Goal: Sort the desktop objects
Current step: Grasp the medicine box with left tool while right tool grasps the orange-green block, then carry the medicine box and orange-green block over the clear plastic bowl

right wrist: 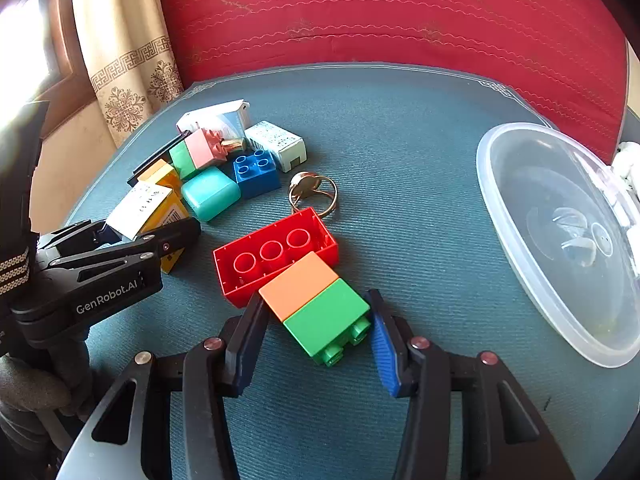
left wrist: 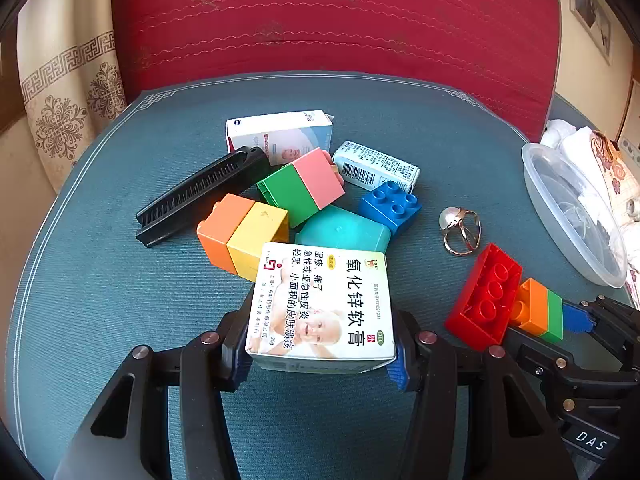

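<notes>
Teal mat carries blocks, boxes, comb, ring, clear bowl.

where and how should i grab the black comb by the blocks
Take the black comb across its narrow width at the free lower-left end, coming from above. It lies flat and long on the blue cushion; its far end sits by the white box and green-pink block.

Left gripper fingers clamped; right gripper fingers apparently clamped too, both angled downward.

Glossy plastic bricks and a glossy cardboard box lie on the table's matt ribbed teal cloth beside a translucent plastic lid.
</notes>
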{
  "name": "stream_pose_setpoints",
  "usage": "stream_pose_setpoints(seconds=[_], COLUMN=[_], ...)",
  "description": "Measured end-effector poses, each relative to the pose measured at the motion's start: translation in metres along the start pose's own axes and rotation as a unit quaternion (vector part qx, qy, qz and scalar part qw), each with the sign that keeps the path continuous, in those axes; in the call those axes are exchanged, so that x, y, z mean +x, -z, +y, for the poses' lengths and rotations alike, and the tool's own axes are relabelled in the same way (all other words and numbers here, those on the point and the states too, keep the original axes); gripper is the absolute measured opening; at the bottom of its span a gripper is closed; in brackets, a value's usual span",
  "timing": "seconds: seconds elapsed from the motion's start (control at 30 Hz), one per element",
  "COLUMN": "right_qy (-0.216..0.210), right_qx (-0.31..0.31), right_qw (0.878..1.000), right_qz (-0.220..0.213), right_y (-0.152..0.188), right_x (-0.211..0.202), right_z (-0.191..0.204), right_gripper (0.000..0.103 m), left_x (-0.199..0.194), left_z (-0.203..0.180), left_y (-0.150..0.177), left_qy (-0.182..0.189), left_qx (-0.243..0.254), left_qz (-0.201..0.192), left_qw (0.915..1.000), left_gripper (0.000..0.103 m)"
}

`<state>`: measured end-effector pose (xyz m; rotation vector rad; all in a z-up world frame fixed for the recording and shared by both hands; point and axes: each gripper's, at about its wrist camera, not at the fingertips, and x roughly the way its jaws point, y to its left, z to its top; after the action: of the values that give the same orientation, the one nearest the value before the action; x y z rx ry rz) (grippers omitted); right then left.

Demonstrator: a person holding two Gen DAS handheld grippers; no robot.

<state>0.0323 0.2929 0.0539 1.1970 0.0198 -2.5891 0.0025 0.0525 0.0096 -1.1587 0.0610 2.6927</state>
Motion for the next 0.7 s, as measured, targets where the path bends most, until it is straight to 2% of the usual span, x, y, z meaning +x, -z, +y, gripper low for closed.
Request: stream_pose_setpoints(seconds=[0.33,0.7], right_qy=[-0.011,-0.007], right_qx=[0.009,0.023], right_qw=[1.0,0.999], right_qz=[-0.01,-0.04], right_y=[0.006,0.006], right_x=[-0.01,-0.037], right_z=[0.002,-0.011], right_gripper=[0.053,0.053], left_x=[-0.011,-0.034], left_z=[-0.006,-0.036], left_y=[0.009,0.007], left_qy=[-0.026,-0.037], left_qx=[-0.011,0.022], left_qz=[-0.005,-0.023], left_qw=[0.9996,0.9988], left_gripper=[0.056,0.056])
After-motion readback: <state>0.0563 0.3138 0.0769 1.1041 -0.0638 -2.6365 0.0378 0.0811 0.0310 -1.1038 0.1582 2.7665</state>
